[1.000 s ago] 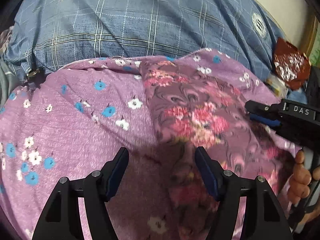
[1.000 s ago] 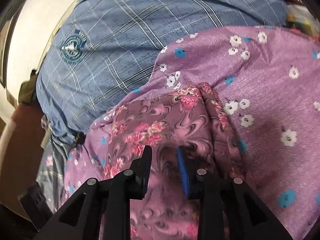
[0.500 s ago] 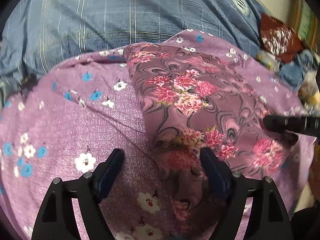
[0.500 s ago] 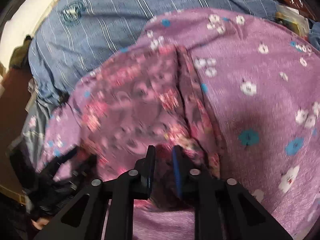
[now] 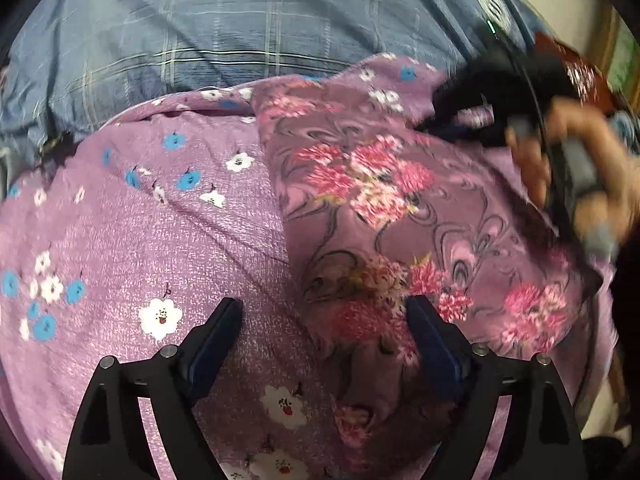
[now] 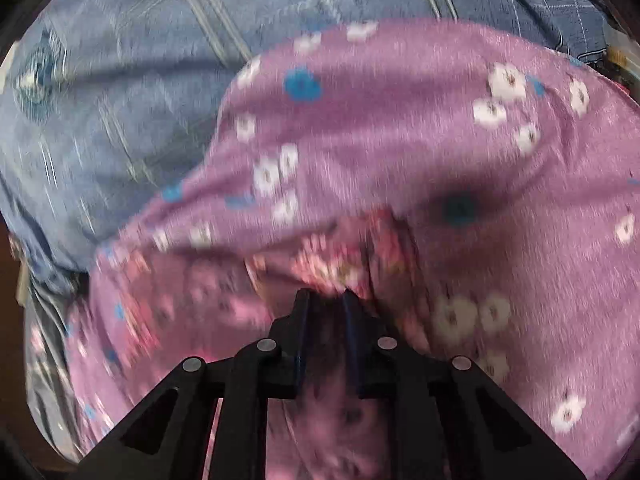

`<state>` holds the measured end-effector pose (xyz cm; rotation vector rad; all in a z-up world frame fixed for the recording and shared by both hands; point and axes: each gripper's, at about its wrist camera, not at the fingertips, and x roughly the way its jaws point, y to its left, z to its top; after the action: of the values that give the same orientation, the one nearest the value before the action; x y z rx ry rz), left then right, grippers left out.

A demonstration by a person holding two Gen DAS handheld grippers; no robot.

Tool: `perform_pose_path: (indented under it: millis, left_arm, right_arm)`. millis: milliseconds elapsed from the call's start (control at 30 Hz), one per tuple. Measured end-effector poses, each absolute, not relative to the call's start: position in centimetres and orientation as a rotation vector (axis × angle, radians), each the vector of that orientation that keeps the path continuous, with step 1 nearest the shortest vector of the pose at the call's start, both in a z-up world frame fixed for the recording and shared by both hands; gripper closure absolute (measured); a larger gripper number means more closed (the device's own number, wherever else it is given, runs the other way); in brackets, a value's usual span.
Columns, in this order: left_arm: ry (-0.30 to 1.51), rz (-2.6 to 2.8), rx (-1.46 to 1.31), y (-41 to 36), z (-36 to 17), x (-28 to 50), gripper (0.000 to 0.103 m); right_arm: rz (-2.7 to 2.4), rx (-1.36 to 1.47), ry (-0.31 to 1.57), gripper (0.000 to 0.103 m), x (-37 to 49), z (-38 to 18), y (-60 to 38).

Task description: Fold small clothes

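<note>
Presently my right claw (image 6: 326, 300) was clamped on the mauve rose-print cloth (image 5: 400, 216), lifting its edge for folding; my left claw (image 5: 324, 332) stood apart over the lilac small-flowered sheet (image 5: 140, 240), ready.

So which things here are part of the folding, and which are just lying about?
In the job: rose-print garment; left gripper, open; right gripper, pinching the garment.
Just there: purple flowered cloth; blue plaid sheet; red printed item.
</note>
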<state>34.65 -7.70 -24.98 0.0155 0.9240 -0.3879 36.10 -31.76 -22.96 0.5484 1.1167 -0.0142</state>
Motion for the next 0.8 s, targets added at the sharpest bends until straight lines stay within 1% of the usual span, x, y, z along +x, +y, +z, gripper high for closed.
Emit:
perform_pose_path:
  millis: [33,100,200,267,333,400,467,533,600,633,667,733,800]
  left_arm:
    - [0.924,-0.396,0.016,-7.6,-25.1,34.7,0.014]
    - [0.912,-0.417,0.012,-7.5,-25.4,34.5,0.012]
    - [0.902,-0.449,0.028,-7.3,-25.5,34.4,0.007]
    - [0.874,-0.458,0.041,-7.2,-25.8,33.9,0.006]
    - [0.848,-0.446,0.038,-7.0,-25.9,33.4,0.005]
    - [0.846,-0.447,0.032,-6.9,-26.0,33.4,0.005]
    - [0.853,-0.451,0.036,-7.0,-25.9,33.5,0.005]
    - [0.865,-0.459,0.048,-7.1,-25.6,33.9,0.005]
    - [0.893,-0.467,0.059,-7.2,-25.2,34.5,0.005]
    - [0.906,-0.474,0.066,-7.2,-24.8,34.8,0.006]
    - [0.908,-0.475,0.058,-7.0,-24.3,35.1,0.007]
    - [0.854,-0.452,0.004,-6.2,-22.9,35.3,0.008]
    - [0.789,-0.405,-0.018,-5.5,-21.9,35.0,0.006]
  right_arm:
    - [0.003,0.535,1.095,0.081,36.2,-22.2,-31.4]
    - [0.083,0.505,1.037,0.081,36.4,-20.4,-29.8]
    - [0.267,0.491,1.052,0.081,37.5,-19.6,-26.1]
    - [0.346,0.441,1.085,0.081,38.6,-20.1,-23.0]
    - [0.356,0.402,1.159,0.081,40.6,-22.0,-20.5]
    - [0.309,0.358,1.188,0.081,41.9,-24.0,-19.4]
    - [0.290,0.395,1.165,0.082,43.2,-24.6,-20.0]
    - [0.269,0.472,1.190,0.082,43.6,-24.4,-21.0]
    - [0.274,0.461,1.155,0.081,42.5,-23.1,-21.6]
    - [0.286,0.457,1.124,0.079,41.5,-22.2,-22.1]
    - [0.300,0.470,1.101,0.079,40.3,-21.6,-22.6]
    - [0.326,0.496,1.046,0.079,37.5,-19.9,-24.0]
    - [0.317,0.460,0.988,0.079,33.8,-18.1,-25.2]
